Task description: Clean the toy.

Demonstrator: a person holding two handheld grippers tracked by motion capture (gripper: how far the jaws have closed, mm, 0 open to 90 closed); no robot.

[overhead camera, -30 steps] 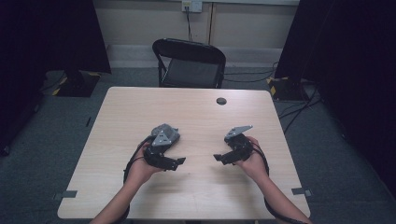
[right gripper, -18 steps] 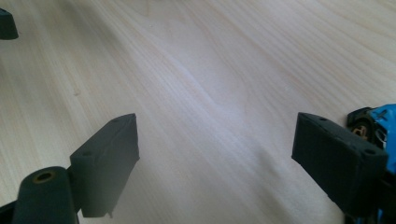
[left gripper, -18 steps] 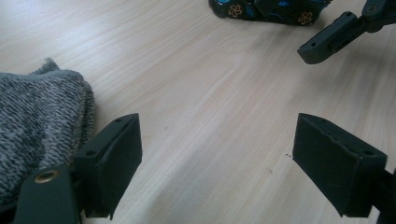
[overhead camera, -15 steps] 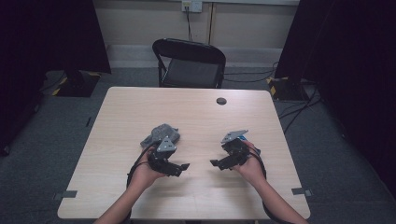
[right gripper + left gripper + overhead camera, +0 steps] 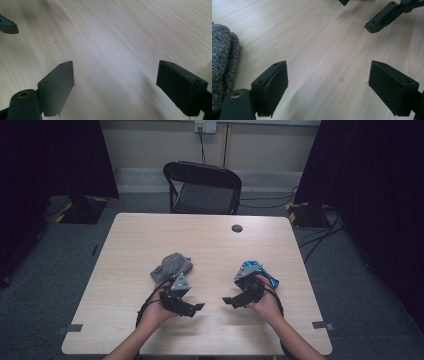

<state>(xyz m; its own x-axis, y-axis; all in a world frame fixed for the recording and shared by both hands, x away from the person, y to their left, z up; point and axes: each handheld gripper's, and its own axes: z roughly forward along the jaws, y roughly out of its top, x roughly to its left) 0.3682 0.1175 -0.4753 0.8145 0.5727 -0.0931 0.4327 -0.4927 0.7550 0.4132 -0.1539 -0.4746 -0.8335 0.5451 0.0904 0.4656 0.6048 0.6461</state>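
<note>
From the high view, we saw the left gripper (image 5: pixel 196 307) and the right gripper (image 5: pixel 227 301) facing each other low over the pale wooden table (image 5: pixel 140 245). A crumpled grey knitted cloth (image 5: pixel 171 266) lay just beyond our left hand (image 5: pixel 155 312), and a bright blue object (image 5: pixel 256 271) lay just beyond our right hand (image 5: pixel 265 302).

In the left gripper view, the black fingers (image 5: pixel 272 86) stood spread and released, bare table between them, the grey cloth (image 5: pixel 222 65) beside the left one.

In the right gripper view, the fingers (image 5: pixel 57 85) stood equally wide, grasping nothing.
</note>
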